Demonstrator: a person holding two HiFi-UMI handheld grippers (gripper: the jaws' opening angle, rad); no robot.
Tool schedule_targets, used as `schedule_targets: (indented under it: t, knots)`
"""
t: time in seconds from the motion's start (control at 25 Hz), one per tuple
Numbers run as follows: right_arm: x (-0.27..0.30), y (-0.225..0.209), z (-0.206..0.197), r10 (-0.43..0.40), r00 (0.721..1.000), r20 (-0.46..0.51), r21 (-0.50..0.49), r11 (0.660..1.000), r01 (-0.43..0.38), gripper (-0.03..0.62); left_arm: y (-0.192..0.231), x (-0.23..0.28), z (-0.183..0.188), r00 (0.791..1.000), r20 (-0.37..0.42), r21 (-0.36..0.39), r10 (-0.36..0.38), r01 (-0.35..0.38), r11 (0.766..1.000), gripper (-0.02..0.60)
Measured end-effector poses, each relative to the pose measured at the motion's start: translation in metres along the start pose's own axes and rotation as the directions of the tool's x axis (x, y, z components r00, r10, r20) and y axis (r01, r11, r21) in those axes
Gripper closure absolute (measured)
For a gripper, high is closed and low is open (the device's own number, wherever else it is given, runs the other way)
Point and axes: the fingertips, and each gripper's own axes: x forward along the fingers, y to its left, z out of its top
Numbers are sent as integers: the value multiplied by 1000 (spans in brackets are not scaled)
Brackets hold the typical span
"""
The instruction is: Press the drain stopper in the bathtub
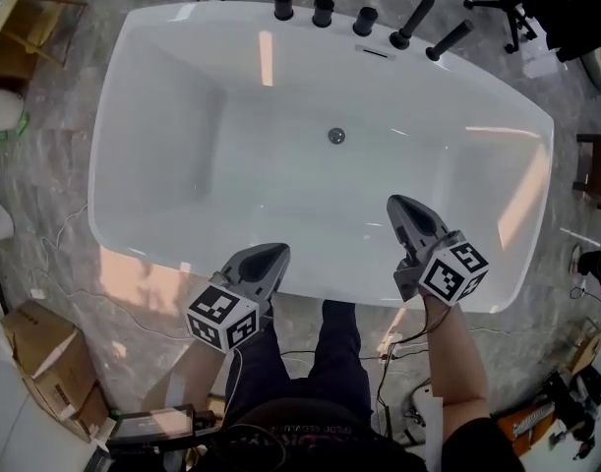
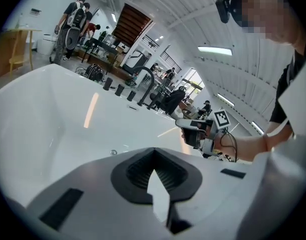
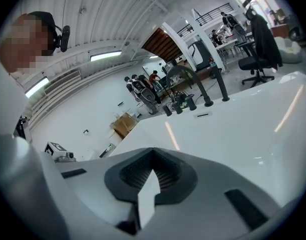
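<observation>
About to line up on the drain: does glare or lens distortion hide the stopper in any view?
Head view: sharp; drain stopper sits clear of the light streaks on the bathtub. Left gripper view: heavy fisheye bend, stopper small but visible. Right gripper view: same bend, stopper not discernible.

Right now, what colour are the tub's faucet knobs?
Black faucet knobs, against the white tub; clearest in the head view.

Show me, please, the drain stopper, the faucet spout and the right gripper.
drain stopper (image 1: 336,136), head view, centre of its cap.
faucet spout (image 1: 423,6), head view, middle of the curved pipe.
right gripper (image 1: 398,206), head view, tip of its jaws.
</observation>
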Motion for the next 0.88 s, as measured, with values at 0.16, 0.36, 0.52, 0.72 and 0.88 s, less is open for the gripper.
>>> schedule_targets:
  t: [0.16, 0.36, 0.52, 0.72, 0.88]
  knots:
    - [33, -24, -8, -6, 999, -40, -23, 1000, 5, 579, 14, 13, -8, 1000, 1, -7, 1, -1, 1000, 574]
    - [82, -63, -27, -12, 995, -100, -26, 1000, 10, 577, 27, 33, -19, 1000, 10, -3, -13, 13, 1000, 574]
    - [133, -113, -50, -48, 989, -143, -20, 999, 45, 577, 42, 51, -27, 999, 27, 14, -41, 40, 999, 574]
    - [186, -182, -93, -137, 967, -214, 15, 989, 144, 577, 66, 62, -43, 997, 62, -23, -53, 54, 998, 574]
    - [216, -228, -130, -216, 938, -271, 39, 971, 235, 579, 80, 63, -47, 993, 100, -39, -64, 68, 997, 574]
